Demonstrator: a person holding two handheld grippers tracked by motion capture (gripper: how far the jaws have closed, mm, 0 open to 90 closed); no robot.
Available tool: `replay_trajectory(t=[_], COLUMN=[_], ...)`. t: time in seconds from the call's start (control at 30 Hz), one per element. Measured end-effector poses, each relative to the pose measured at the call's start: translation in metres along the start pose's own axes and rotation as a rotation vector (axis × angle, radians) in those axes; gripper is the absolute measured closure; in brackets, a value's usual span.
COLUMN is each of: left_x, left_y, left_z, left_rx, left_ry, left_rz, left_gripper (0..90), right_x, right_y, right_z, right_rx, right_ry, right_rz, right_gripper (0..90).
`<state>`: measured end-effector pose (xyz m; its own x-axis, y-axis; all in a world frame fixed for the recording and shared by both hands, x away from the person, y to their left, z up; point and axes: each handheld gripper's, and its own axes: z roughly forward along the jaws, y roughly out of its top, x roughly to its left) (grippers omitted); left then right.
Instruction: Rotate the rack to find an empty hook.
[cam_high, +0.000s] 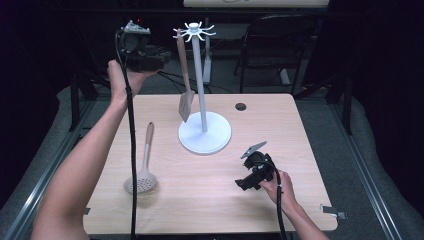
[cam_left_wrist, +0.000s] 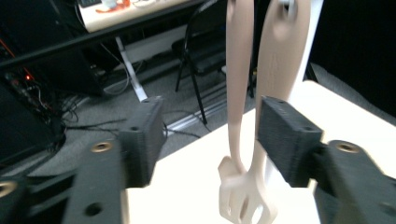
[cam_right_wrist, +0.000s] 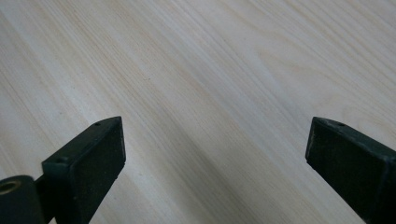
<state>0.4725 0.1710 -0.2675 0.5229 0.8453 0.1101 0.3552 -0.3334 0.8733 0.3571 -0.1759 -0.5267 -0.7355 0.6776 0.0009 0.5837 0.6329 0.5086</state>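
Note:
A white utensil stand with a tall pole and a ring of hooks stands at the back middle of the table. A beige slotted spatula hangs from one hook. My left gripper is held high, just left of the spatula's handle top. In the left gripper view its jaws stand open. The beige handle hangs in the gap, touching neither pad, and a wider beige shaft shows beside it. A beige skimmer lies on the table at the left. My right gripper rests low at the front right, open over bare wood.
The light wood table has a round cable hole at the back right. A black folding chair stands behind the table. Each gripper trails a black cable toward the front edge. Dark railings flank both sides.

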Motion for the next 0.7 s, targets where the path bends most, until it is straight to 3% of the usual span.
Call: replay_trajectory(t=[0.1, 0.2, 0.7], left_x=[-0.001, 0.0, -0.002], left_y=[-0.008, -0.026, -0.103], left_z=[0.0, 0.002, 0.01], left_rx=[0.025, 0.069, 0.197], left_ry=[0.004, 0.013, 0.027], left_rz=[0.003, -0.008, -0.053], left_gripper=[27.7, 22.4, 5.5], right_x=[0.0, -0.001, -0.001], right_y=[0.0, 0.0, 0.0], right_z=[0.0, 0.0, 0.002], right_rx=[-0.004, 0.005, 0.018], right_ry=[0.013, 0.008, 0.018], right_rz=[0.005, 0.008, 0.015], right_gripper=[4.5, 4.4, 4.4])
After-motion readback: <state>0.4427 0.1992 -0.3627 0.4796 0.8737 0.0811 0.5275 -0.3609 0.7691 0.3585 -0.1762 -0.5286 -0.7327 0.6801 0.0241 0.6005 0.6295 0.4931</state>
